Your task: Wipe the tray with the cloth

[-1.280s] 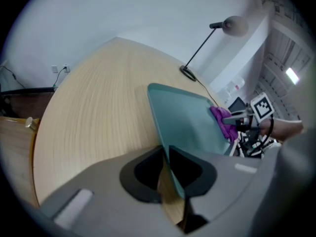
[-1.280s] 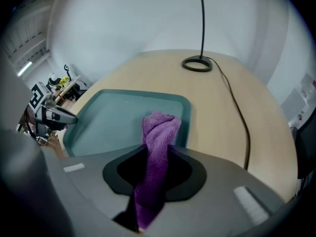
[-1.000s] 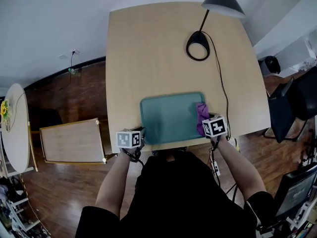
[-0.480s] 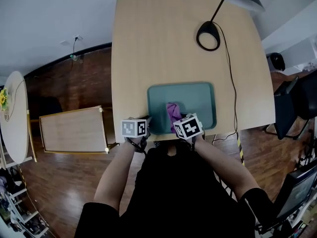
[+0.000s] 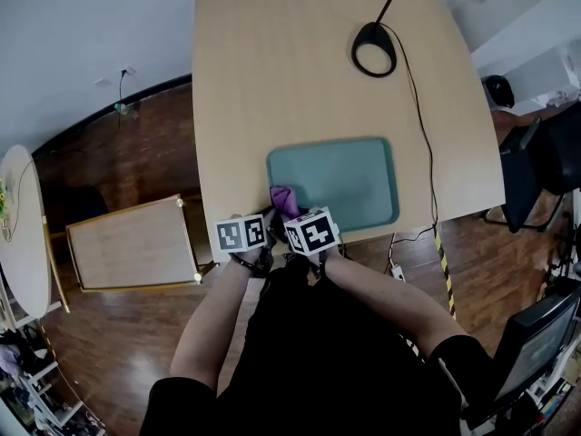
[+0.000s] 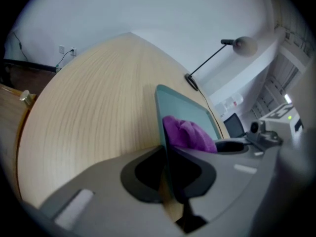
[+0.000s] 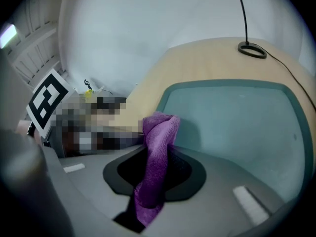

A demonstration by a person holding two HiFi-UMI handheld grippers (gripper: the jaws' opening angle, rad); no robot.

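Observation:
A teal tray (image 5: 345, 175) lies near the front edge of the wooden table (image 5: 272, 80). My left gripper (image 5: 265, 240) is shut on the rim at the tray's near left corner; in the left gripper view the thin teal tray (image 6: 182, 107) edge runs between the closed left gripper (image 6: 167, 154) jaws. My right gripper (image 5: 290, 218) is just beside it, shut on a purple cloth (image 5: 284, 200) that rests on the tray's near left part. In the right gripper view the cloth (image 7: 159, 137) hangs bunched out of the right gripper (image 7: 157, 154) over the tray (image 7: 237, 117).
A black lamp base (image 5: 374, 49) stands at the table's far right, and its cable (image 5: 419, 153) runs down past the tray's right side. A wooden board (image 5: 132, 243) lies on the floor at the left. A dark chair (image 5: 536, 162) is at the right.
The right gripper has dragged the purple cloth from the tray's right edge across to its near left corner. The left gripper has stayed at that corner.

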